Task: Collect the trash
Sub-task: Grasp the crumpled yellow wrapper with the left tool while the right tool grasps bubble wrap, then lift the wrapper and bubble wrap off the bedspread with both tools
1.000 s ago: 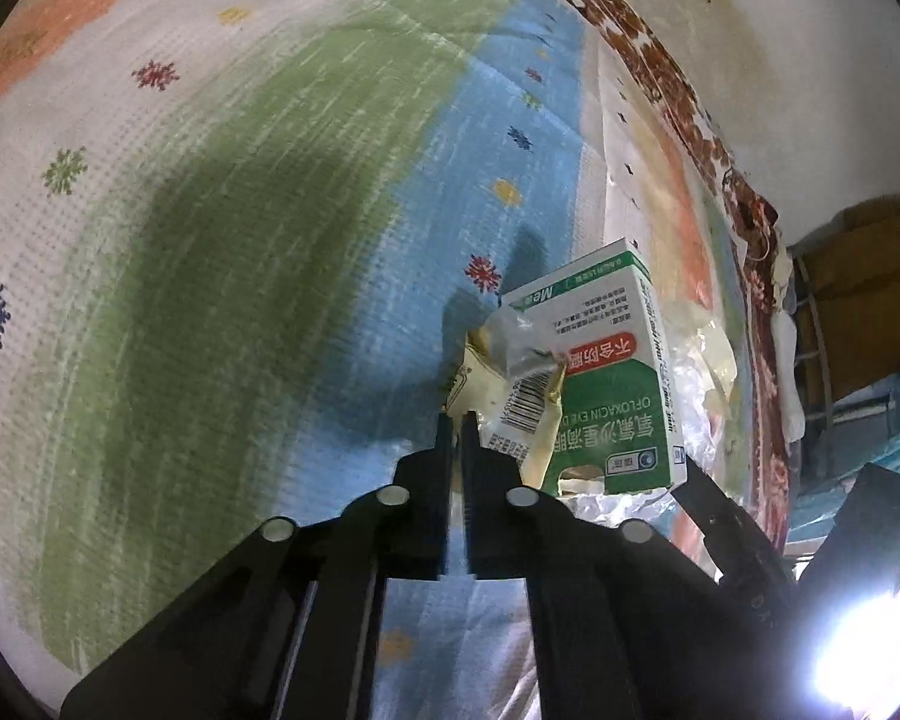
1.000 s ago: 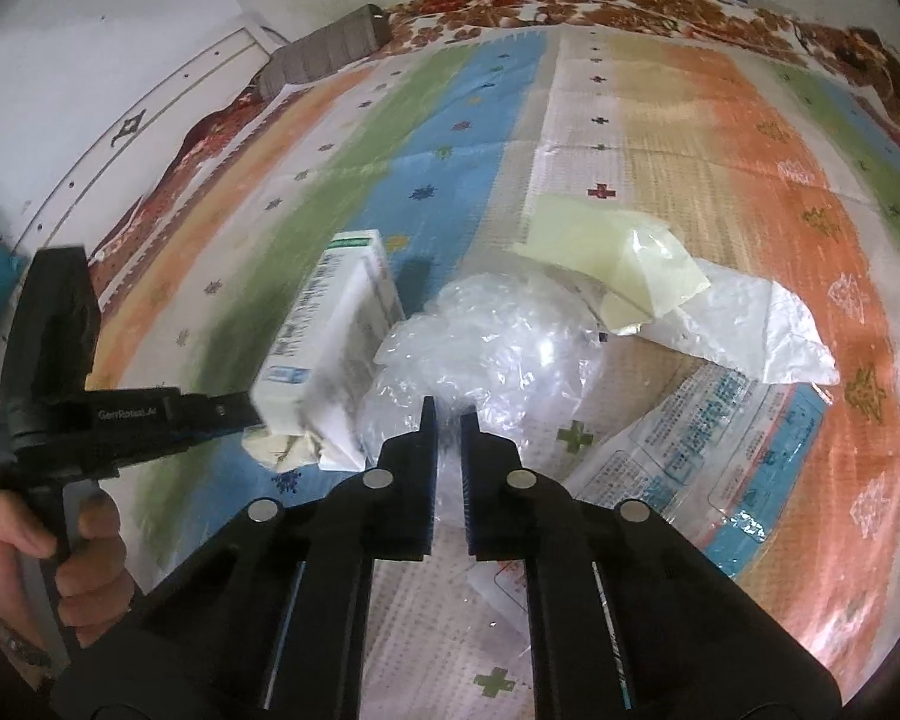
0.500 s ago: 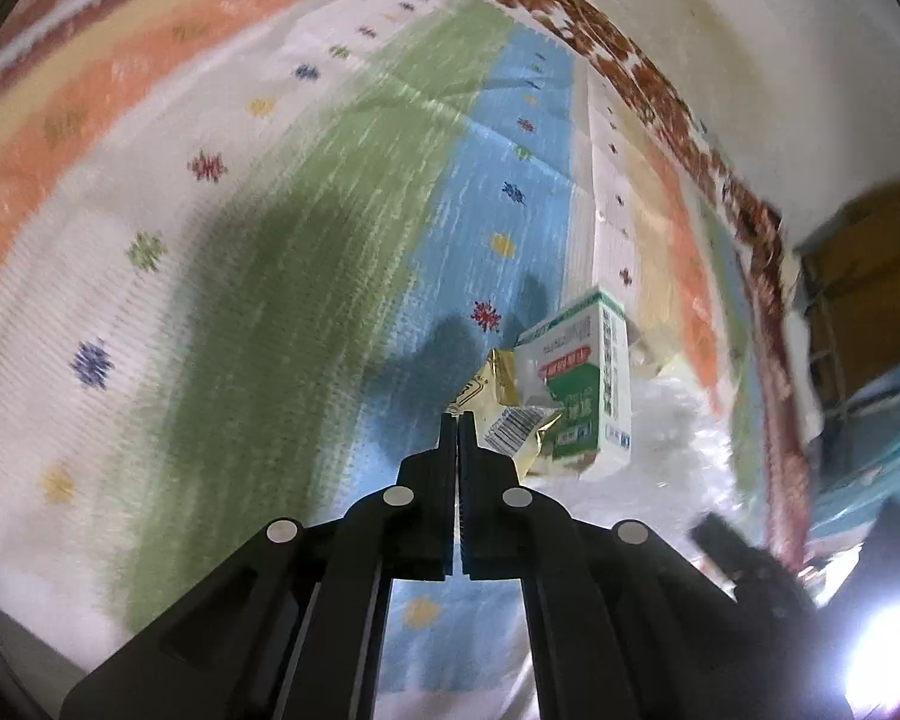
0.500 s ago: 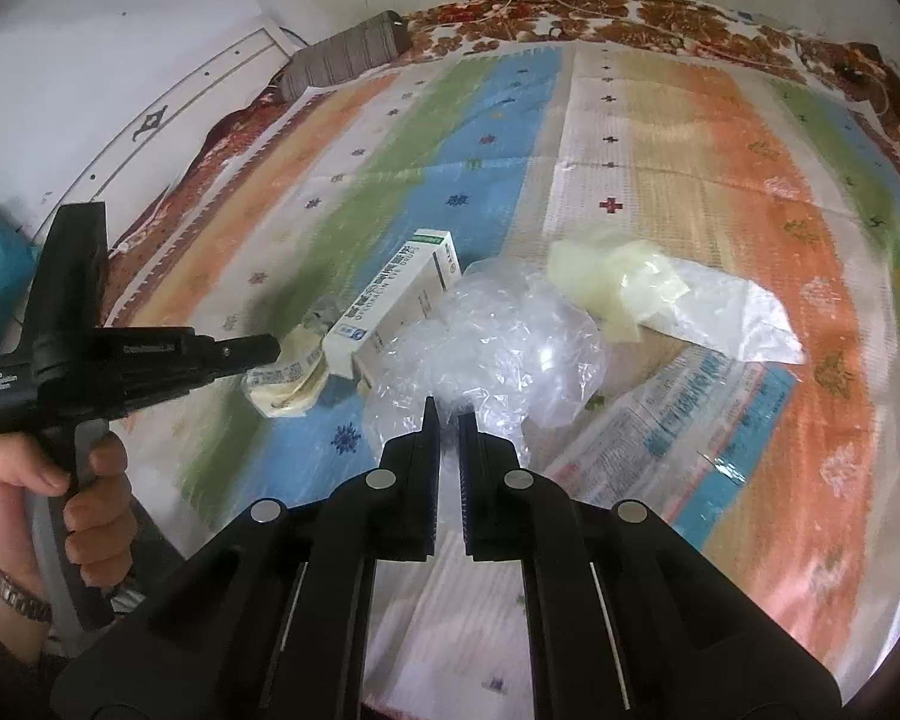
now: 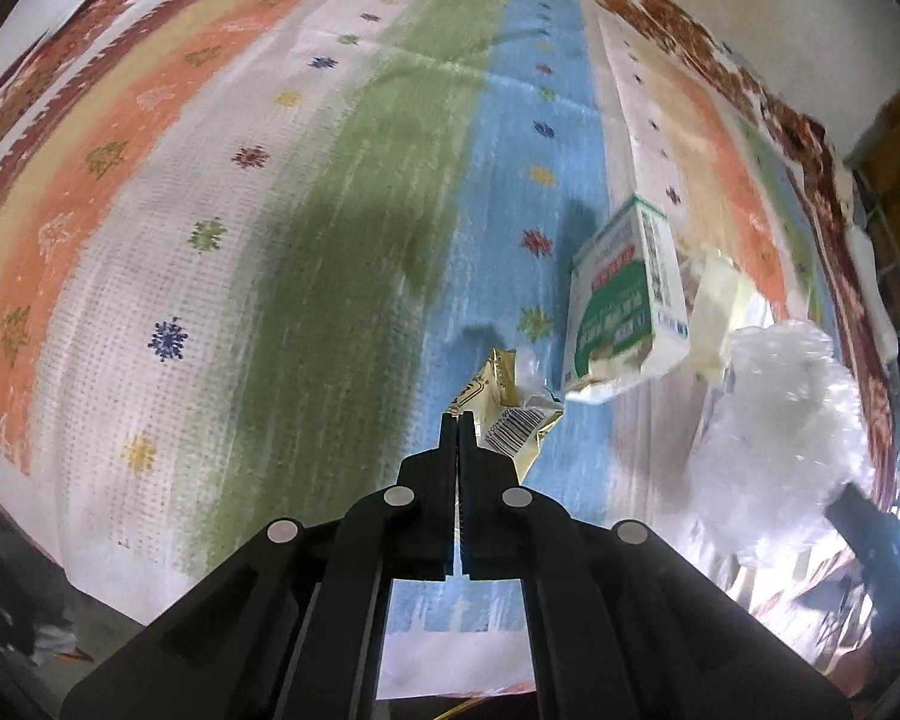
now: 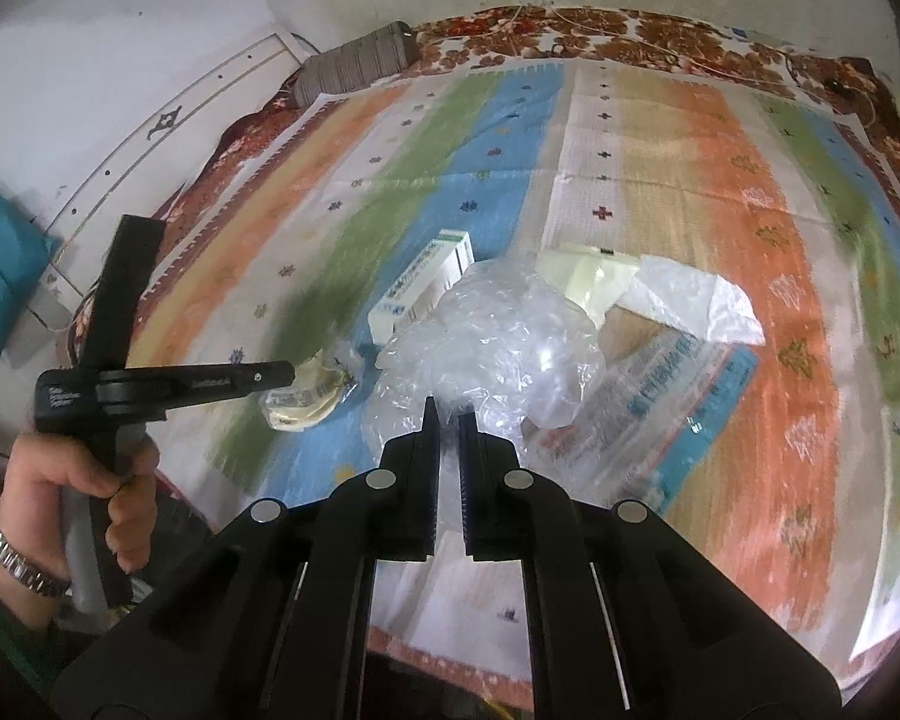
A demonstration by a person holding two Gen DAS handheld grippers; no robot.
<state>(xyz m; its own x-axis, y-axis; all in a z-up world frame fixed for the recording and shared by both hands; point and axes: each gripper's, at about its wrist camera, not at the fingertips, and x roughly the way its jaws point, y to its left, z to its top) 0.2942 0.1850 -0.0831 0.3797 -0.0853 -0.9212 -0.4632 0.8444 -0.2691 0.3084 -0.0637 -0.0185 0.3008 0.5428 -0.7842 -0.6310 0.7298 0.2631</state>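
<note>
**Two pieces of trash lifted clear of the striped mat**

Left tongs [image 5: 457,417] are clamped on a crumpled yellow barcode wrapper [image 5: 510,414]; right tongs [image 6: 444,420] pinch a crinkled clear plastic bag [image 6: 492,348]. A green-and-white carton [image 5: 624,306] lies beyond, uncollected. Next, judged: carry both to a bin; none is in view. The left tongs' bite on the wrapper is hidden.

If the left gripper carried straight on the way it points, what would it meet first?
The left gripper is shut on a yellow wrapper, which would lead. Straight ahead lies the striped mat. The carton sits off to the right, probably clear of that line, though depth is hard to judge.
</note>
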